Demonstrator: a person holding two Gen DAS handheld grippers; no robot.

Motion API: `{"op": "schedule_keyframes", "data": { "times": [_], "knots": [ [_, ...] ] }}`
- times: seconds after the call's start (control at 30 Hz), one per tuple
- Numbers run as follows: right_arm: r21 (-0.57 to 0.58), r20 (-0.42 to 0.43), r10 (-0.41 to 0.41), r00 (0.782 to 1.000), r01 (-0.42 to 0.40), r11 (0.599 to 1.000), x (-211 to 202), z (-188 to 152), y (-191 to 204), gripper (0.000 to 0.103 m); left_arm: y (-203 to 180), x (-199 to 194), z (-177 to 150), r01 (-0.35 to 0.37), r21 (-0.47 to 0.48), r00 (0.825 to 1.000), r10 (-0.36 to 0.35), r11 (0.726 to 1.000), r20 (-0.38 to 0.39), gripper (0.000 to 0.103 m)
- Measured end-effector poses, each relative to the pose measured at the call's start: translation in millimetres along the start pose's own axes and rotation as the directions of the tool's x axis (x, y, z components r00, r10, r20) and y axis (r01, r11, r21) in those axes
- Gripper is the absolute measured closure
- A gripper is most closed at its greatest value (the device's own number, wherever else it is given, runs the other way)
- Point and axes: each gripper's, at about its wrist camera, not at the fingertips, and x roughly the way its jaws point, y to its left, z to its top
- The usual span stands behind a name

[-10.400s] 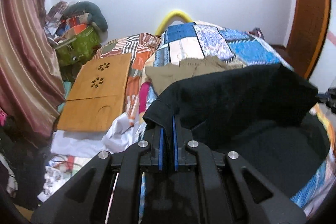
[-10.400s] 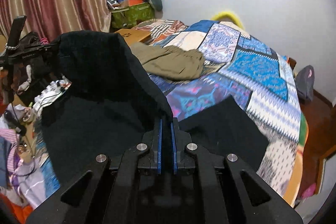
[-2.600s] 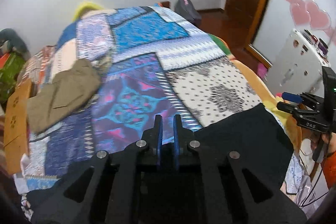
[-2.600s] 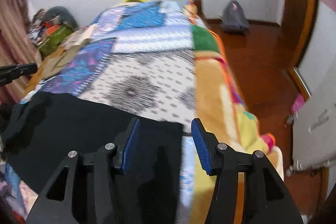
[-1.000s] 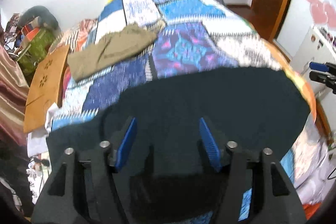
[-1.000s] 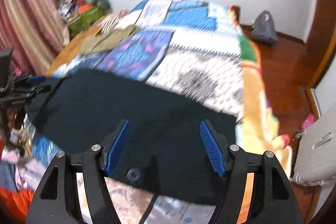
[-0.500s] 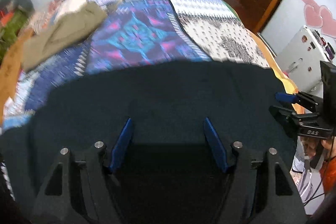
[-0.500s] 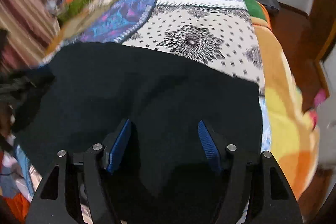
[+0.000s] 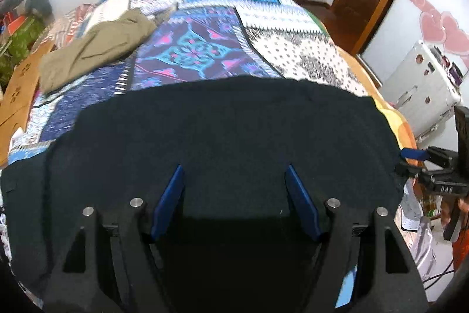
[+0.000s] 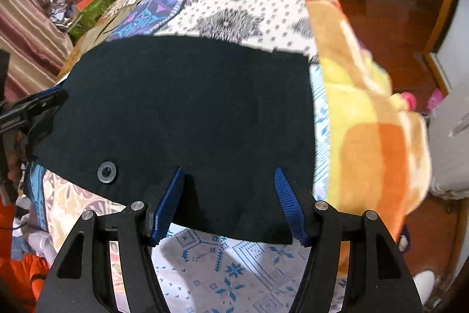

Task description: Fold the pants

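Near edge of patchwork bedspread point(image 9: 205, 49): black pants point(image 9: 222, 131) lie flat, spread crosswise, waist button point(image 10: 106, 171) toward near-left in right view. Looks partly folded, legs seemingly doubled; further folds likely left. Left gripper point(image 9: 234, 195) wide apart over cloth, nothing pinched. Right gripper point(image 10: 228, 197) jaws have just been narrowing, fairly wide, straddling near hem, pads not pressing. Olive garment point(image 9: 96, 49) far left, untouched.
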Motion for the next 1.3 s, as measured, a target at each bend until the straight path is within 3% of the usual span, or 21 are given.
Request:
{"op": "schedule_keyframes", "data": {
  "times": [0.2,0.3,0.47,0.63,0.73,0.9,1.0,1.3],
  "knots": [
    [-0.110,0.127,-0.005,0.992,0.020,0.994,-36.4,32.6,38.3,0.041,53.7,-59.2,-4.0,-0.076,-0.090,0.988,0.087,0.993,0.124,0.032],
    [-0.183,0.169,0.026,0.985,0.006,0.983,-42.9,53.7,70.3,0.041,100.9,-88.1,-10.6,-0.148,-0.163,0.971,0.174,0.976,0.164,0.031],
    [-0.304,0.194,0.103,0.976,-0.040,0.952,-37.2,84.3,131.2,0.041,187.0,-113.8,-32.5,-0.233,-0.294,0.948,0.284,0.927,0.144,0.031],
    [-0.425,0.167,0.173,0.971,-0.087,0.901,-12.2,108.5,198.1,0.041,260.0,-118.1,-53.4,-0.289,-0.388,0.934,0.347,0.875,0.089,0.031],
    [-0.478,0.133,0.196,0.972,-0.111,0.871,7.7,115.5,236.9,0.041,292.4,-112.1,-63.2,-0.290,-0.428,0.936,0.347,0.856,0.059,0.031],
    [-0.556,0.058,0.209,0.976,-0.142,0.819,53.4,127.4,290.5,0.041,326.1,-88.1,-70.8,-0.276,-0.451,0.948,0.318,0.849,0.019,0.031],
    [-0.571,0.009,0.209,0.978,-0.167,0.804,84.2,136.8,313.0,0.041,338.9,-65.9,-70.4,-0.245,-0.456,0.961,0.276,0.856,0.002,0.031],
    [-0.614,-0.081,0.144,0.986,-0.163,0.772,153.1,167.6,345.6,0.041,350.2,-28.6,-59.2,-0.197,-0.446,0.976,0.218,0.873,-0.005,0.032]
  ]
}}
